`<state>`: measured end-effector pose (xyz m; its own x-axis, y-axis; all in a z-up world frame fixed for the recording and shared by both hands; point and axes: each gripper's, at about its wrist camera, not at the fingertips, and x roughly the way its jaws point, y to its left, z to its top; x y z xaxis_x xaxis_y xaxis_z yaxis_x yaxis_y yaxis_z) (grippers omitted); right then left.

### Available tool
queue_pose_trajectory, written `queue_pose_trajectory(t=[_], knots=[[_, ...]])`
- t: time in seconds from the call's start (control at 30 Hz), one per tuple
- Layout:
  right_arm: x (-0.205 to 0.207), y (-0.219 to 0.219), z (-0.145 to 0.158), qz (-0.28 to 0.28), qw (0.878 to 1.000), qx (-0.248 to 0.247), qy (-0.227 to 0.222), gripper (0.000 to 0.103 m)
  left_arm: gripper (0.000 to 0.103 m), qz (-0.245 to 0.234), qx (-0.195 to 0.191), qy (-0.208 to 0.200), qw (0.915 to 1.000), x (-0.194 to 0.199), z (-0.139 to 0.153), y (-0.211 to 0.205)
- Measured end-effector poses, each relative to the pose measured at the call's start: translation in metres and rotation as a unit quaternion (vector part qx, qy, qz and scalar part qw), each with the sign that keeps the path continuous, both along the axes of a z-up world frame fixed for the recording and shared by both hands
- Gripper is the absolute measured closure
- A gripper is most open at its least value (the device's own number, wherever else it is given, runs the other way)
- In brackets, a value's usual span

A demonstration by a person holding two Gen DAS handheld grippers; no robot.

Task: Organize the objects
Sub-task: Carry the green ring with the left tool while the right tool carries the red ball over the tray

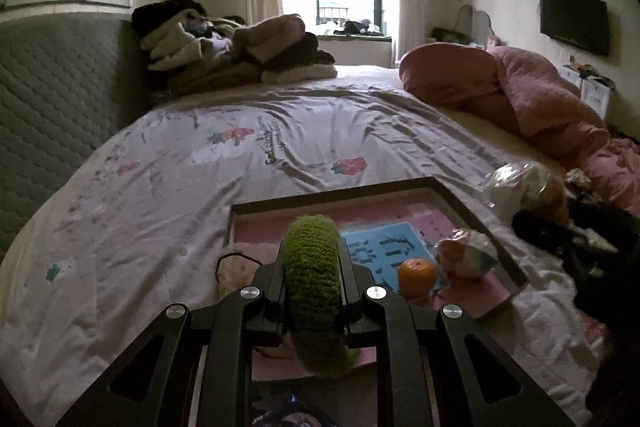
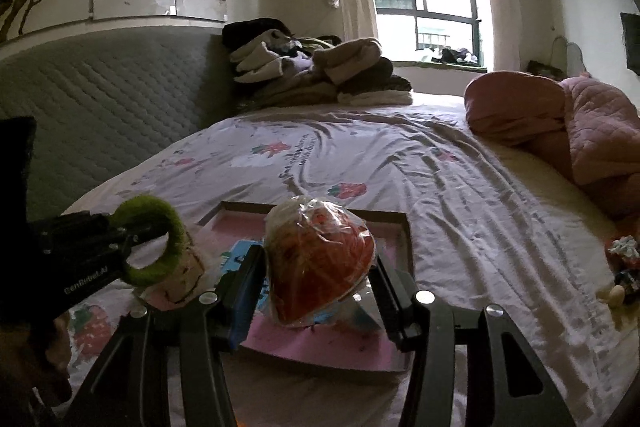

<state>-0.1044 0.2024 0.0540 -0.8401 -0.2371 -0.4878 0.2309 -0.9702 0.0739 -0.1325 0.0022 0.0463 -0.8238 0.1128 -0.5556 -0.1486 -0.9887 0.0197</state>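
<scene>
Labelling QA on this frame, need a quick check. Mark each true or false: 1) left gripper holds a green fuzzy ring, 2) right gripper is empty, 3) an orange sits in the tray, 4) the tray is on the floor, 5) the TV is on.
1) True. The left gripper is shut on the green fuzzy ring.
2) False. The right gripper is shut on a red plastic-wrapped item.
3) True. The orange sits in the tray.
4) False. The tray lies on the bed, on the printed sheet.
5) False. The wall TV has a dark screen.
</scene>
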Motion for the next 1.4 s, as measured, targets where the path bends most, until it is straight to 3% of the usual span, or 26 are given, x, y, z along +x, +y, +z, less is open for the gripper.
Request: queue_pose_trajectory(t=[0.13,0.27,0.87,1.4], knots=[[-0.006,0.001,-0.001,-0.004,1.0,-0.001,0.001,0.051,0.085,0.004,0.002,-0.002,1.0,-0.008,-0.005,-0.001],[-0.012,0.001,-0.004,-0.01,1.0,0.0,0.004,0.051,0.085,0.007,0.04,-0.011,0.9991,-0.018,-0.006,-0.009],[-0.024,-0.004,-0.027,-0.005,0.999,0.014,-0.031,0.051,0.085,0.002,0.043,-0.033,0.9985,-0.032,-0.027,0.003],[-0.025,-0.023,-0.059,0.012,0.995,0.071,-0.075,0.051,0.085,-0.028,0.023,-0.045,0.9983,-0.034,-0.044,0.029]])
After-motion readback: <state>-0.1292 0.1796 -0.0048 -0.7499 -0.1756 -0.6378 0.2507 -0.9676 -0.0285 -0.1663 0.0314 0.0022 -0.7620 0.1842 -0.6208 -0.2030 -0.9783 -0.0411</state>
